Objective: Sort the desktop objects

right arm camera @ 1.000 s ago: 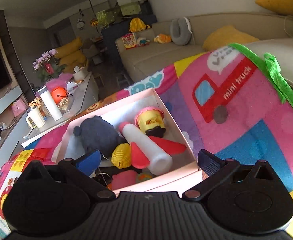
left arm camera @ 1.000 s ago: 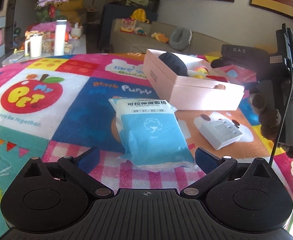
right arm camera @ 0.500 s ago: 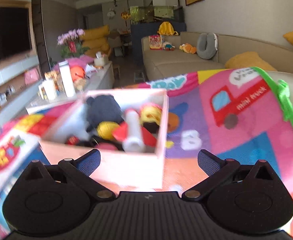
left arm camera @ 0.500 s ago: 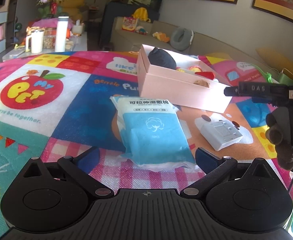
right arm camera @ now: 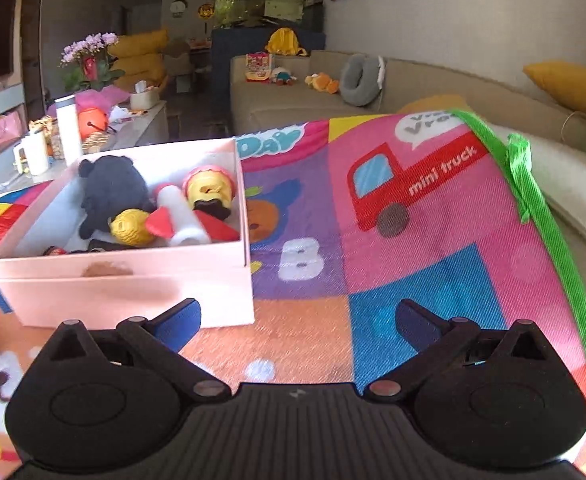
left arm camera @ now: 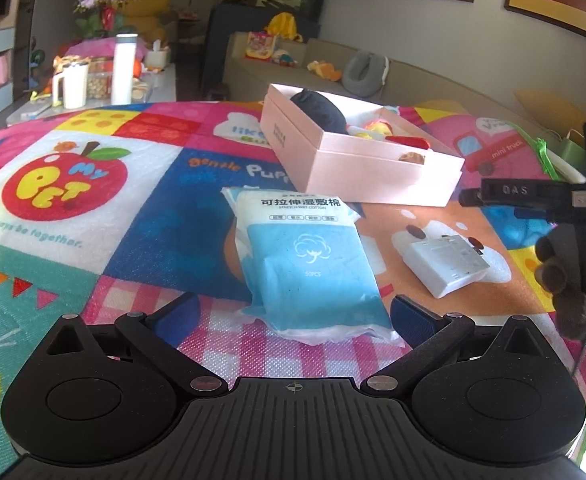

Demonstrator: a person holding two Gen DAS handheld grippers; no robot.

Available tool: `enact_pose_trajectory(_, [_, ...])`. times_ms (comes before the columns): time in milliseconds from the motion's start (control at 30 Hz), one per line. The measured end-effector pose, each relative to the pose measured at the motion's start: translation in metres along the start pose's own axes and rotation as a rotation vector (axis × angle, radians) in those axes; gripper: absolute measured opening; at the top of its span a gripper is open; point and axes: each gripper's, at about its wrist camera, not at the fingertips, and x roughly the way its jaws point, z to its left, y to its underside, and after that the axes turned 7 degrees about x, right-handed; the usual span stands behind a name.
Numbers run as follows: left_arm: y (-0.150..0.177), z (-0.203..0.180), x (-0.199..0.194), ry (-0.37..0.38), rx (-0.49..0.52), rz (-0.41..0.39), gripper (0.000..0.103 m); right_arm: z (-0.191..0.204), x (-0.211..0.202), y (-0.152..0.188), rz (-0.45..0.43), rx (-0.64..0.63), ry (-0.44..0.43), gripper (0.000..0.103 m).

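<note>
A blue and white cotton pad pack (left arm camera: 309, 264) lies on the colourful mat (left arm camera: 93, 200), its near end between the open fingers of my left gripper (left arm camera: 295, 316). A white flat device (left arm camera: 445, 266) lies to its right. A pink box (left arm camera: 365, 168) behind them holds a dark plush, yellow toys and a white tube. My right gripper (right arm camera: 297, 320) is open and empty, low over the mat by the near right corner of the pink box (right arm camera: 133, 292). The right gripper's body (left arm camera: 553, 200) shows at the right edge of the left wrist view.
The mat's green edge (right arm camera: 553, 232) runs along the right, with a beige sofa (right arm camera: 313, 100) beyond. A side table (left arm camera: 105, 80) with a white bottle and cups stands at the far left.
My right gripper has drawn back and down from over the pink box to the mat in front of it. My left gripper has barely moved.
</note>
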Motion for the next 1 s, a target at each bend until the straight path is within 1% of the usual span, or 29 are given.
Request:
enact_pose_trajectory(133, [0.0, 0.0, 0.0, -0.001, 0.0, 0.0, 0.103, -0.008, -0.031, 0.026, 0.078, 0.045, -0.145, 0.103])
enact_pose_trajectory(200, [0.0, -0.001, 0.0, -0.005, 0.004, 0.002, 0.103, -0.002, -0.043, 0.037, 0.095, 0.031, -0.199, 0.103])
enact_pose_trajectory(300, [0.0, -0.002, 0.0, -0.014, 0.012, 0.005, 0.103, 0.017, -0.047, 0.049, 0.084, -0.038, -0.219, 0.103])
enact_pose_trajectory(367, [0.001, -0.003, 0.0, -0.019, 0.014, 0.007, 0.103, 0.029, -0.043, 0.05, 0.107, -0.055, -0.226, 0.103])
enact_pose_trajectory(467, [0.001, -0.003, 0.001, -0.021, 0.017, 0.008, 0.103, 0.044, -0.035, 0.049, 0.138, -0.066, -0.268, 0.103])
enact_pose_trajectory(600, [0.001, -0.004, 0.001, -0.03, 0.029, 0.014, 0.103, 0.058, -0.02, 0.048, 0.167, -0.081, -0.244, 0.103])
enact_pose_trajectory(633, [0.001, -0.004, 0.001, -0.031, 0.031, 0.015, 0.103, 0.06, -0.021, 0.048, 0.16, -0.088, -0.239, 0.103])
enact_pose_trajectory(700, [0.001, -0.005, 0.002, -0.033, 0.033, 0.016, 0.103, 0.063, -0.023, 0.05, 0.157, -0.113, -0.243, 0.097])
enact_pose_trajectory(733, [0.001, -0.005, 0.002, -0.033, 0.033, 0.016, 0.103, 0.063, -0.026, 0.051, 0.151, -0.132, -0.236, 0.091])
enact_pose_trajectory(833, [0.001, -0.007, 0.002, -0.043, 0.045, 0.022, 0.103, 0.052, -0.034, 0.055, 0.147, -0.122, -0.233, 0.091])
enact_pose_trajectory(1000, [-0.001, -0.011, 0.003, -0.065, 0.065, 0.031, 0.103, 0.021, -0.054, 0.066, 0.102, -0.102, -0.163, 0.091])
